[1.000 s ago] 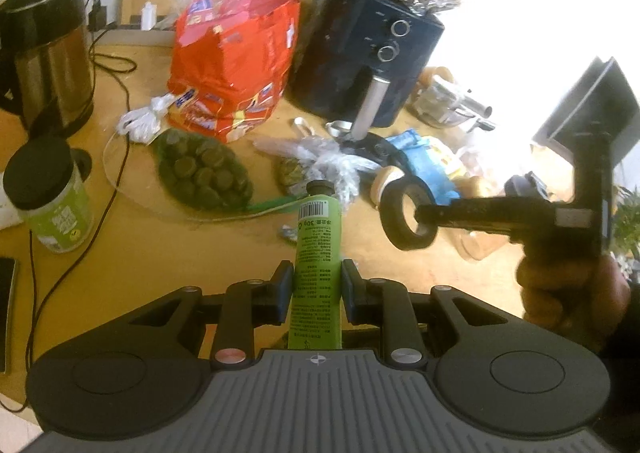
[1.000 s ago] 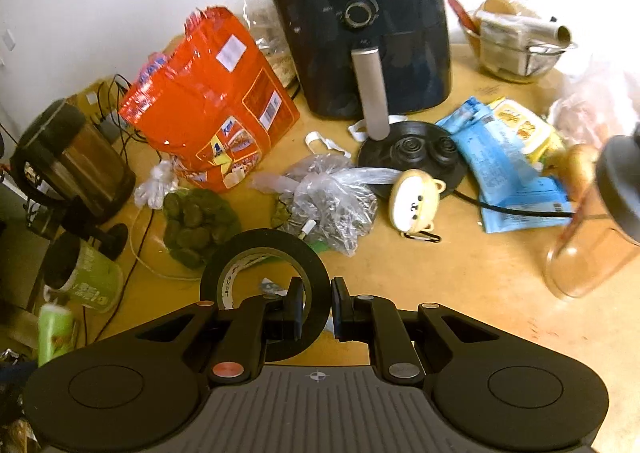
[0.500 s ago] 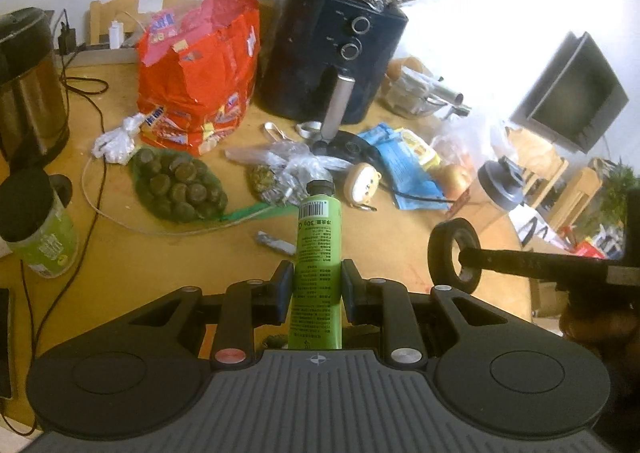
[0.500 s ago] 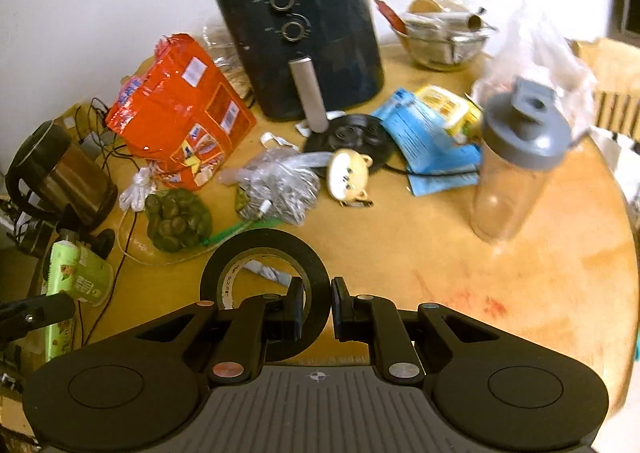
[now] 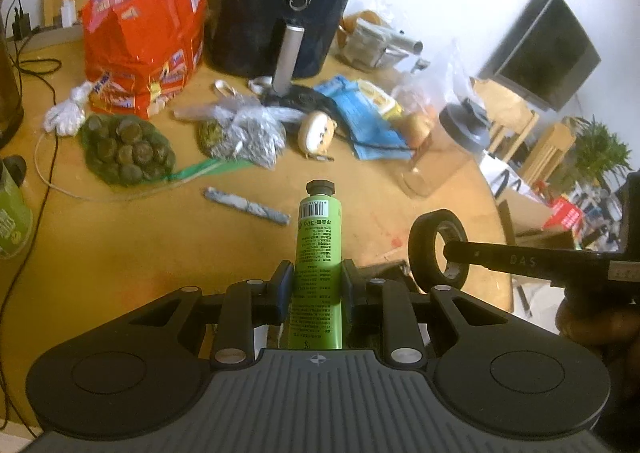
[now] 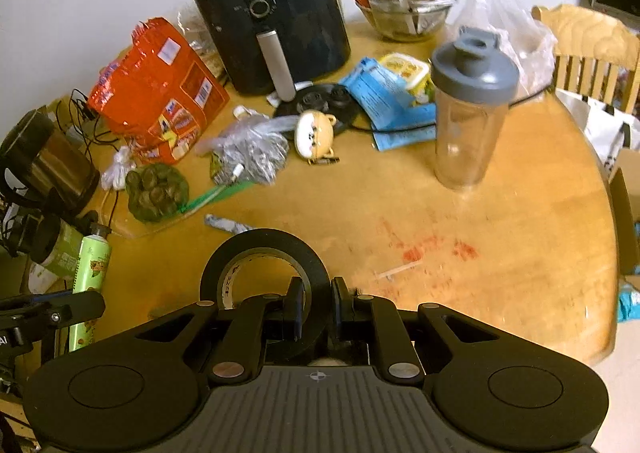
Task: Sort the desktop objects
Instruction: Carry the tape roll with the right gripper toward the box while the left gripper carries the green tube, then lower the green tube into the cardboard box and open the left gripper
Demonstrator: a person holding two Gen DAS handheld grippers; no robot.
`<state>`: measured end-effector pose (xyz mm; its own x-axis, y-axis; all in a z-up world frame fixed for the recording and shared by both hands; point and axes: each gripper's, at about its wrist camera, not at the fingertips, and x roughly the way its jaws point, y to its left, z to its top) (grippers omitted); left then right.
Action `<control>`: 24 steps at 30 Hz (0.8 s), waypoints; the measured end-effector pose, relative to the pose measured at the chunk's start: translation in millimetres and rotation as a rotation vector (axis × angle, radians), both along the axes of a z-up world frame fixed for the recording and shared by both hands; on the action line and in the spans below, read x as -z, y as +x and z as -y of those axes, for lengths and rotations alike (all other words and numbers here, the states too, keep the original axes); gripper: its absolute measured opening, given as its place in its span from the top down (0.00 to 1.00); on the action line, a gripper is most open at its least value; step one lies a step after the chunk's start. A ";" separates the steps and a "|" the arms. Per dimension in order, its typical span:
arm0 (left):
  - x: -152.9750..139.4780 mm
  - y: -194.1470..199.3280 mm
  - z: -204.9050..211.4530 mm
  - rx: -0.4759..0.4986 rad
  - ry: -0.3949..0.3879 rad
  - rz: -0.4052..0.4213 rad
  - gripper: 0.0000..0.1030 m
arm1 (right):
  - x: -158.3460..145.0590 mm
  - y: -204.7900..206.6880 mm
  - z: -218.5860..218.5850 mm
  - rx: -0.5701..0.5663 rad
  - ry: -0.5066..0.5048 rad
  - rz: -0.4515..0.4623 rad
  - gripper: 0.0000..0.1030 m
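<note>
The left claw (image 5: pixel 316 289) was closed on a green tube (image 5: pixel 318 253), its two pads pressed against the tube's lower body, the black screw cap pointing straight ahead of the claw and well above the wooden table (image 5: pixel 120 237). To my eye a tube like that is light and soft-walled; squeezed mid-body it would dent and could creep forward, so the firmer places to hold looked like the shoulder just below the cap or the crimped tail.

The right claw (image 6: pixel 316 307) was shut on a roll of black tape (image 6: pixel 264 277), one finger through the hole and one outside, pinching the wall of the ring. The roll stood on edge ahead of and slightly left of that claw, clear of the tabletop. I judged it stiff, light and fairly grippy, and that pinch across the wall seemed the sound hold; it might swing about the pinch if jolted.

Compared with half a second earlier, both claws had drawn back and up from the clutter: the air fryer (image 6: pixel 276 13), the orange snack bag (image 5: pixel 144 33) and the net of green rounds (image 5: pixel 124 151) sat farther ahead, and the grey-lidded shaker bottle (image 6: pixel 468 109) had shifted toward the centre of the right view. Neither grip had changed. From the left claw, the tape hung off to the right, close by.
</note>
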<state>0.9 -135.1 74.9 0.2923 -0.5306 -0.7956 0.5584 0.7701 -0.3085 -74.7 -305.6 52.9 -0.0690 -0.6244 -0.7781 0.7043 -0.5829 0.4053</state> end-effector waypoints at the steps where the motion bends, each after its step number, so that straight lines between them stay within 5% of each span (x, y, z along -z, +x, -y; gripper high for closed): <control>1: 1.9 -0.7 -0.5 0.000 0.004 -0.006 0.75 | 1.4 -0.1 -1.4 0.003 0.004 0.004 0.84; 14: 29.5 -13.0 5.3 0.028 0.058 -0.095 0.75 | 15.4 8.3 -3.7 -0.046 0.042 0.028 0.84; 24: 53.6 -14.7 23.3 0.069 0.169 -0.138 0.73 | 25.6 13.3 -9.5 -0.068 0.072 0.050 0.84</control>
<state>-13.8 -158.4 21.3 0.1419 -0.4017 -0.9047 0.5727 0.7788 -0.2560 -61.5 -296.1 27.3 0.0118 -0.5690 -0.8223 0.7234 -0.5629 0.3998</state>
